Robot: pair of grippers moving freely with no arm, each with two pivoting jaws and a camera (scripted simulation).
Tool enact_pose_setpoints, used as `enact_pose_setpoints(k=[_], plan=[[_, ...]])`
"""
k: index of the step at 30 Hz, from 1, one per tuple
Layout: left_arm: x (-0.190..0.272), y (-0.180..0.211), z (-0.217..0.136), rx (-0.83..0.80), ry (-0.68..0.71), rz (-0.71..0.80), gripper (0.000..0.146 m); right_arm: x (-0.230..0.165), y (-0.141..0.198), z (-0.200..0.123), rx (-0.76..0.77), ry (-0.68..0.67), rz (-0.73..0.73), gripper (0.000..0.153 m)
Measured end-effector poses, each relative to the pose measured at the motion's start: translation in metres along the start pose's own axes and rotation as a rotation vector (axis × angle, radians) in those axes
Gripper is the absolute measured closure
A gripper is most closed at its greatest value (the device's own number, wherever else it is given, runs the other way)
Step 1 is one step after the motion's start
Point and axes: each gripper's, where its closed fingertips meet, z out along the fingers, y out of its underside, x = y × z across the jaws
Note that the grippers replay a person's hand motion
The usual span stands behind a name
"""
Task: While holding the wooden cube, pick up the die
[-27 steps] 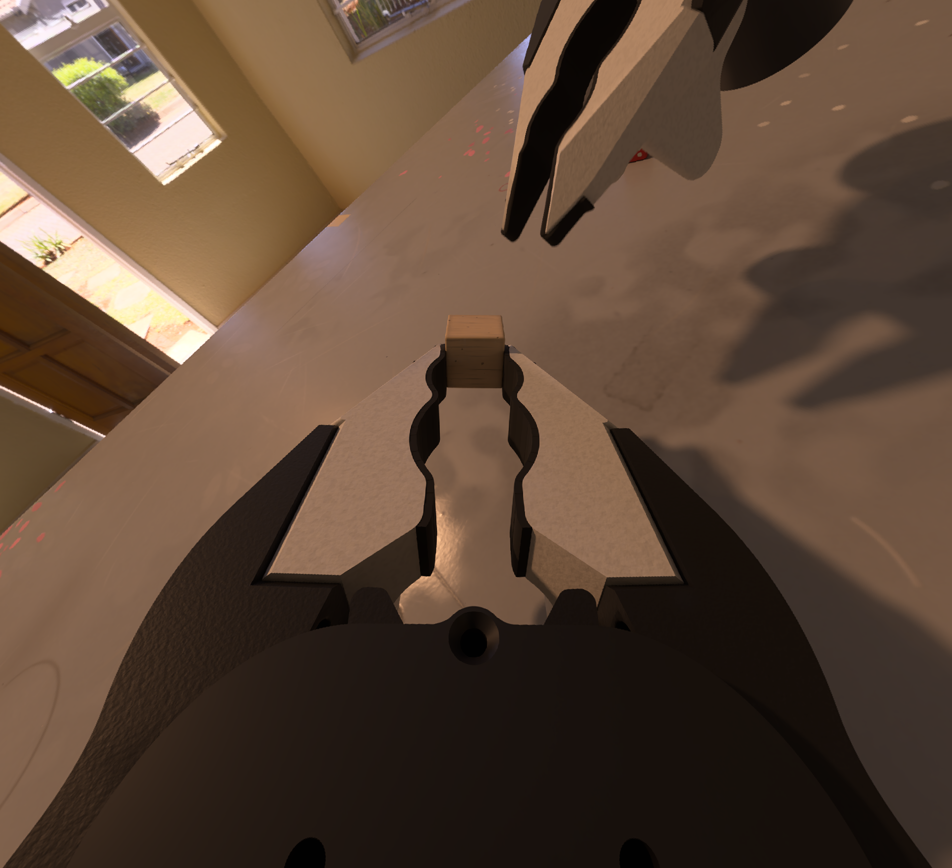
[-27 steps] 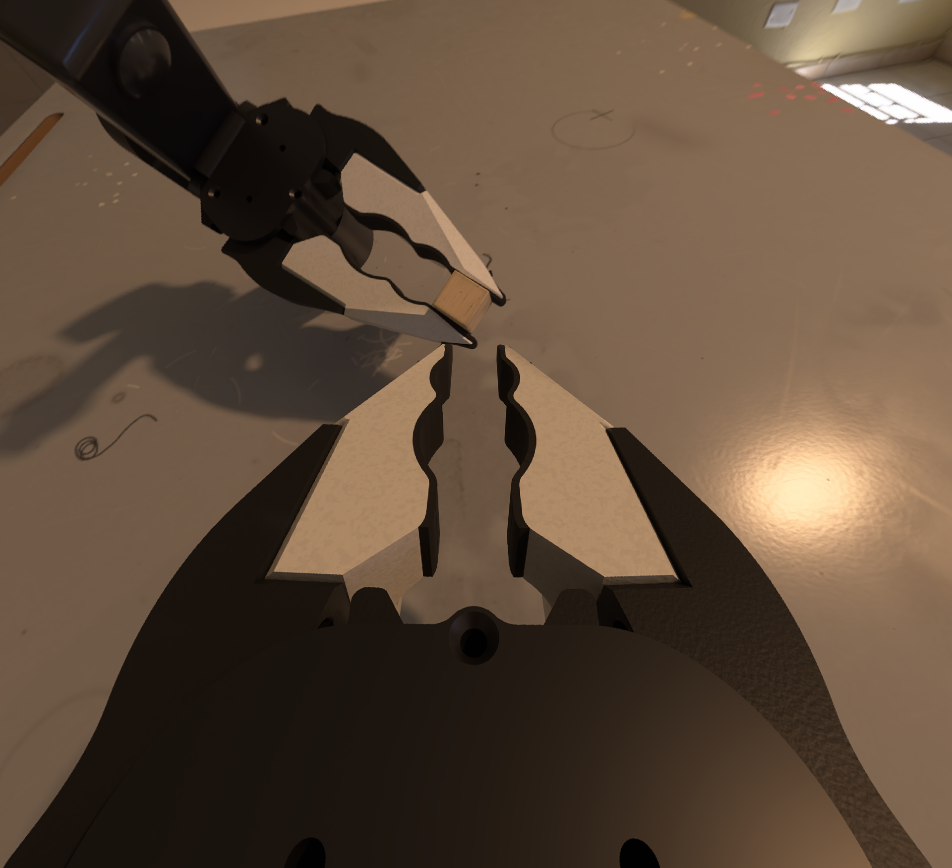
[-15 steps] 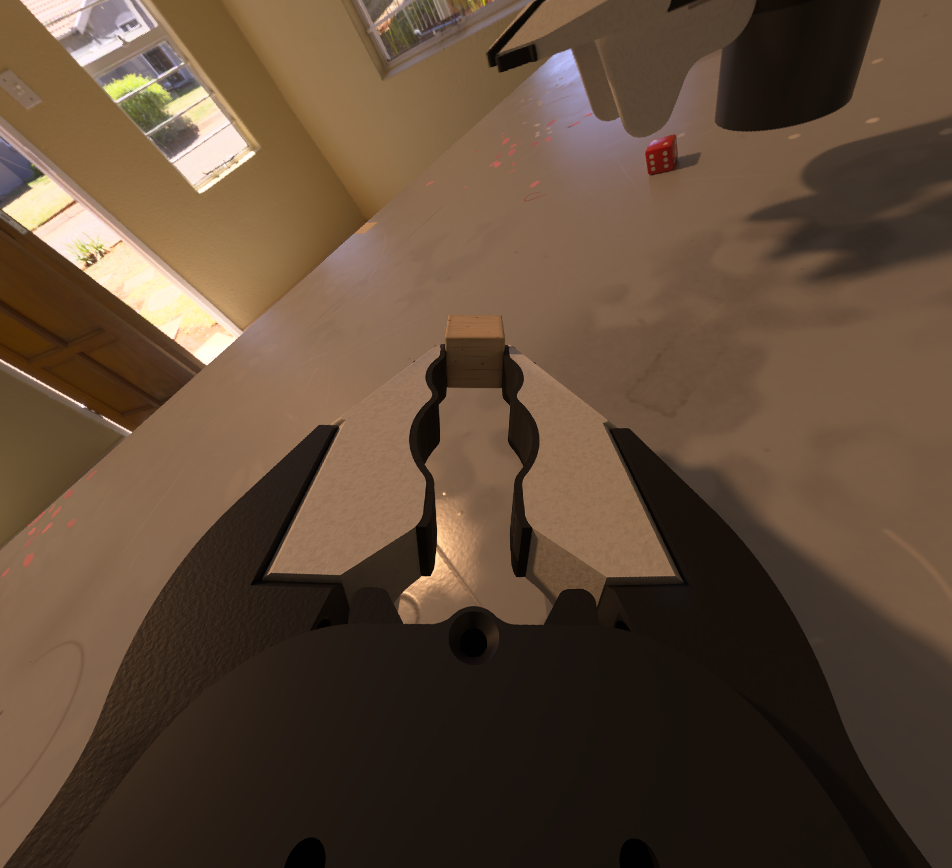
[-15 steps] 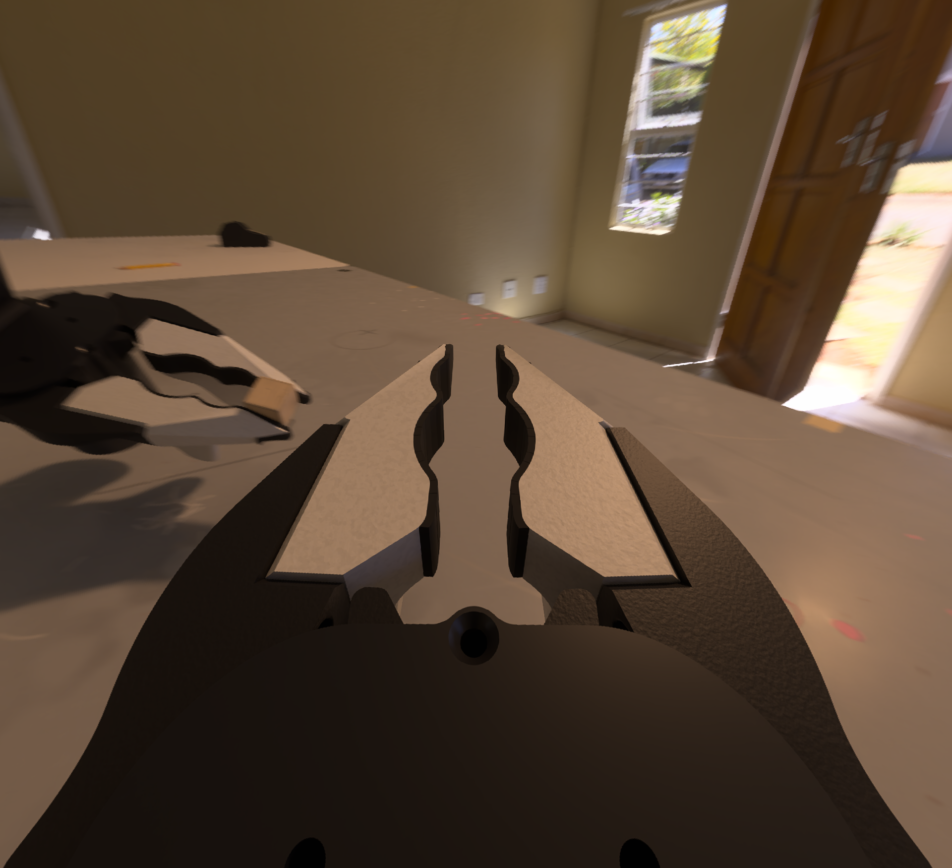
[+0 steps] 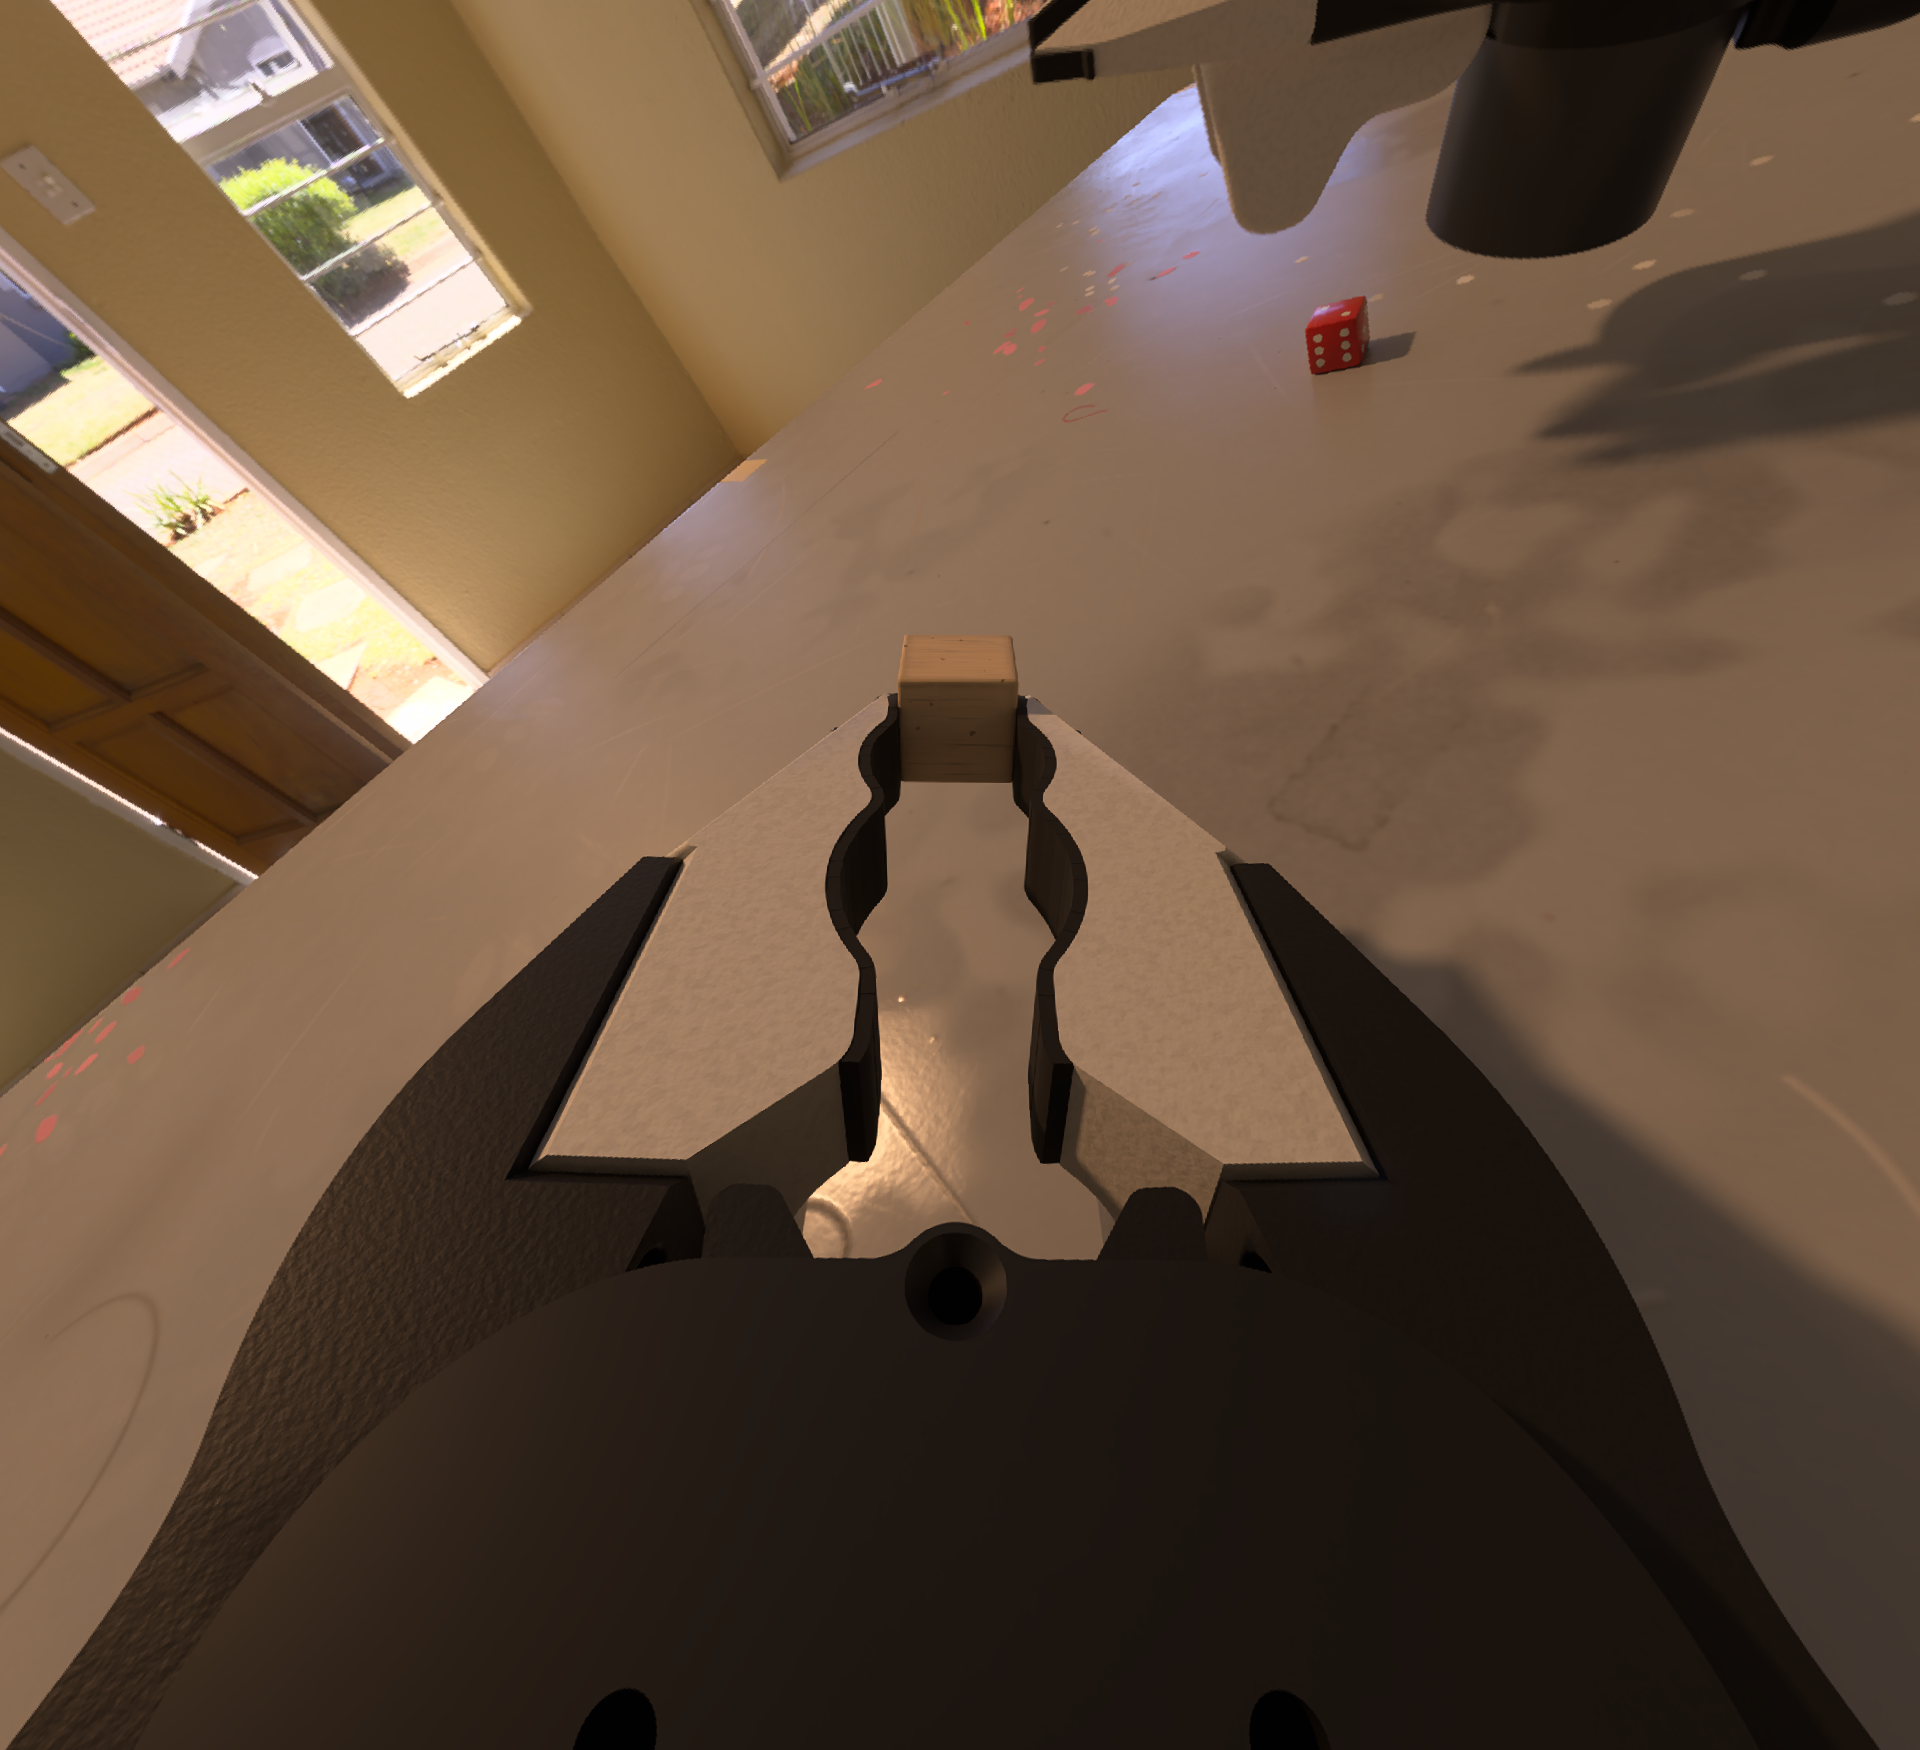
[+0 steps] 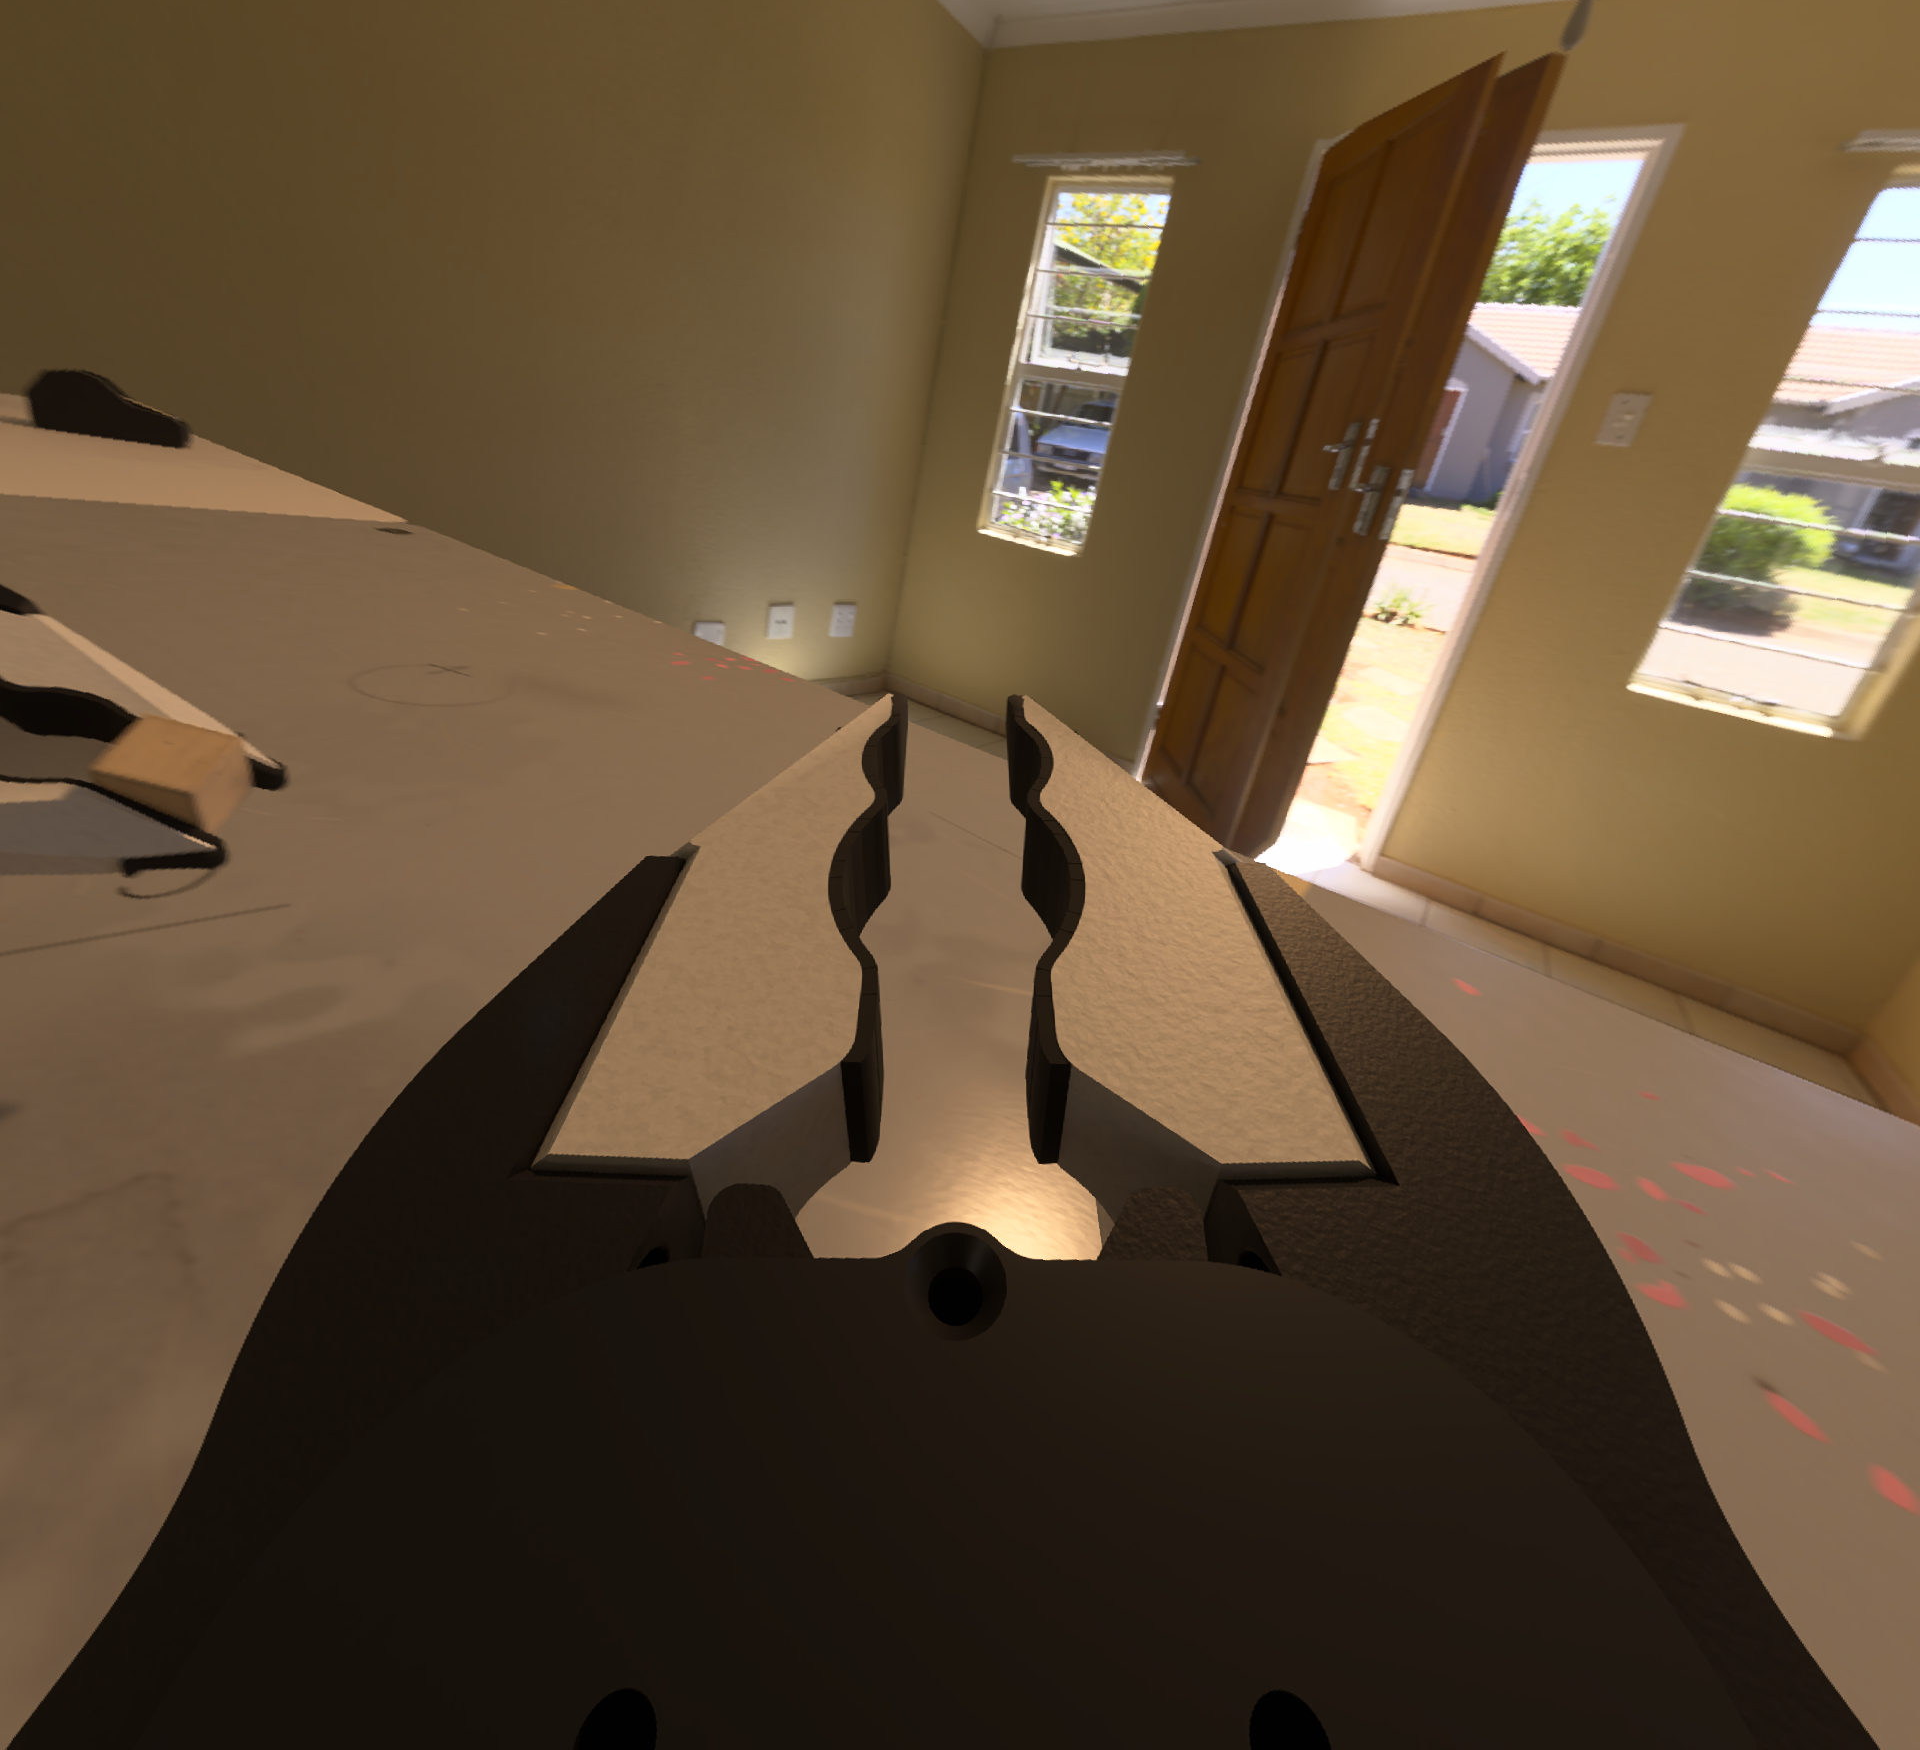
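Note:
My left gripper [image 5: 956,713] is shut on the wooden cube [image 5: 956,708], a small pale block pinched at its fingertips above the table [image 5: 1351,661]. The red die [image 5: 1336,335] with white pips lies on the table, far ahead and to the right. My right gripper [image 5: 1065,53] hovers above the die at the upper right, seen side on. In the right wrist view my right gripper [image 6: 956,713] is narrowly open and empty, pointing level across the table edge at the room. The left gripper [image 6: 237,812] with the cube [image 6: 171,770] shows at that view's left edge. The die is not in that view.
The table's far edge [image 5: 623,578] runs diagonally below the windows. A drawn circle mark [image 6: 447,682] lies on the tabletop. A black object [image 6: 104,412] sits on a lighter surface at the far left. An open wooden door [image 6: 1340,474] stands beyond the table.
My right gripper has lifted away from beside the cube and turned up from the tabletop to face the door. The die has come into the left wrist view. My left gripper still holds the cube.

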Motion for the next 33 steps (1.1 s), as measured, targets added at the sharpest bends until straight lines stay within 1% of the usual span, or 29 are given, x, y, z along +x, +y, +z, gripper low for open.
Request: enact_pose_setpoints(k=[3, 7, 9, 12, 14, 17, 19, 21, 25, 26, 29, 33], plan=[[0.001, 0.000, 0.000, -0.003, 0.002, 0.004, 0.126, 0.018, 0.003, -0.008, -0.023, 0.015, -0.027, 0.140], [0.001, 0.000, 0.001, -0.005, 0.004, 0.008, 0.126, 0.046, 0.008, -0.018, -0.050, 0.084, -0.049, 0.140], [0.001, 0.000, 0.000, -0.003, 0.004, 0.004, 0.126, 0.053, 0.010, -0.024, -0.069, 0.118, -0.021, 0.138], [0.001, 0.000, 0.000, -0.003, 0.006, 0.002, 0.126, 0.056, 0.018, -0.037, -0.154, 0.233, 0.056, 0.132], [0.001, 0.000, 0.001, -0.001, 0.007, 0.006, 0.126, 0.051, 0.033, -0.046, -0.287, 0.297, 0.077, 0.127], [0.001, -0.001, 0.001, 0.002, 0.007, 0.007, 0.126, 0.037, 0.072, -0.064, -0.597, 0.332, 0.064, 0.114], [0.000, -0.001, 0.000, 0.006, 0.005, 0.004, 0.126, 0.032, 0.094, -0.081, -0.788, 0.363, 0.045, 0.109], [0.000, -0.001, 0.000, 0.005, 0.005, 0.002, 0.126, 0.033, 0.104, -0.092, -0.891, 0.389, 0.050, 0.108], [0.001, -0.001, 0.001, 0.005, 0.007, 0.011, 0.126, 0.040, 0.113, -0.104, -0.989, 0.415, 0.143, 0.109], [0.002, -0.001, 0.001, 0.004, 0.007, 0.014, 0.126, 0.039, 0.115, -0.106, -1.008, 0.403, 0.179, 0.110], [0.003, -0.001, 0.002, 0.004, 0.011, 0.018, 0.126, 0.040, 0.120, -0.107, -1.029, 0.380, 0.275, 0.117], [0.004, -0.002, 0.002, 0.006, 0.015, 0.021, 0.126, 0.044, 0.123, -0.104, -1.029, 0.382, 0.308, 0.120]])
